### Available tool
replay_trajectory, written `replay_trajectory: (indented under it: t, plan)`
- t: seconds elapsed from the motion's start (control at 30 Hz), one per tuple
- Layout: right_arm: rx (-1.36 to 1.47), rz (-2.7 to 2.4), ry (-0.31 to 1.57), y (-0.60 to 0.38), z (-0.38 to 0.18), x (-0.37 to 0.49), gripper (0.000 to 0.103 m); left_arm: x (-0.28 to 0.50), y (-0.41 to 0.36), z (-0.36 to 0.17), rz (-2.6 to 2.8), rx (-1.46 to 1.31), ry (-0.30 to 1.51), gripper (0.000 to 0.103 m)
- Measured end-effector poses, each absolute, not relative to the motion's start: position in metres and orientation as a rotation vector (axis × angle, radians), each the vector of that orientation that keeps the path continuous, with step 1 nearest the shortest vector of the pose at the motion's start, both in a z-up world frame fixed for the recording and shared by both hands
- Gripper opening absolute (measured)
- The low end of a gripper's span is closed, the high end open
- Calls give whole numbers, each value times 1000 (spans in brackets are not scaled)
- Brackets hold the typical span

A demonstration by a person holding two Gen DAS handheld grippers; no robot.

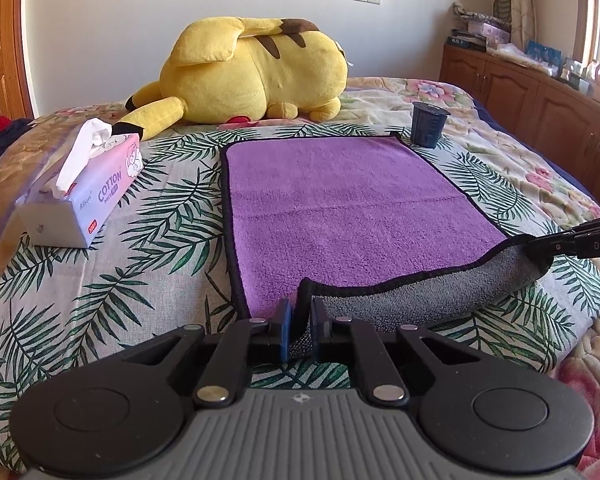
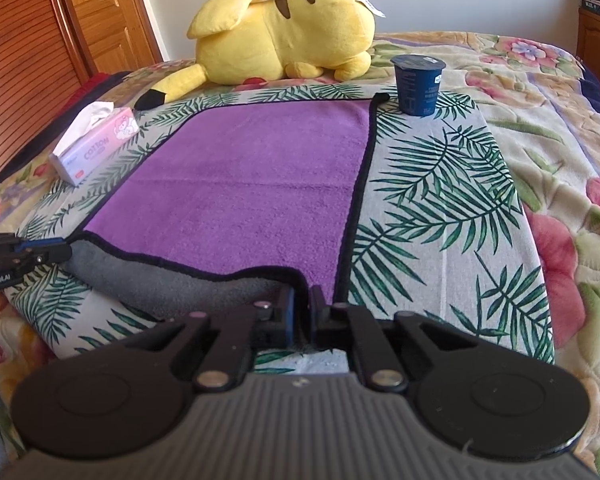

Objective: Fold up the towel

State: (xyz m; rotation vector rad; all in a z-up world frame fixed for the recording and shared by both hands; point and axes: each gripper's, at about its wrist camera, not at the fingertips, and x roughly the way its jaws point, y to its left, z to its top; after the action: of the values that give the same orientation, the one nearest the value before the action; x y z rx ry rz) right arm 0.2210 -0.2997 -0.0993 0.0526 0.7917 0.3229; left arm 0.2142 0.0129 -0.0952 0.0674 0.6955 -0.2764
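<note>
Left claw (image 1: 300,330) and right claw (image 2: 301,312) each pinched tight on near corner of purple black-edged towel (image 1: 340,204), grey underside lifted.

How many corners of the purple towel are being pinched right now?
2: the near-left corner in the left hand-held gripper, the near-right in the right hand-held gripper. The far corners of the towel lie flat.

Towel (image 1: 340,208) fluffy microfibre, purple face, grey underside; gripper (image 1: 299,334) matt black plastic; plush Pikachu (image 1: 252,76) soft fabric.
</note>
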Motion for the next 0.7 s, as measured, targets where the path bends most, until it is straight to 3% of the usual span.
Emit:
replay_trajectory:
  t: [0.7]
  plan:
    - [65, 326, 696, -300, -87, 216, 4, 212, 18, -77, -277, 16, 633, 0]
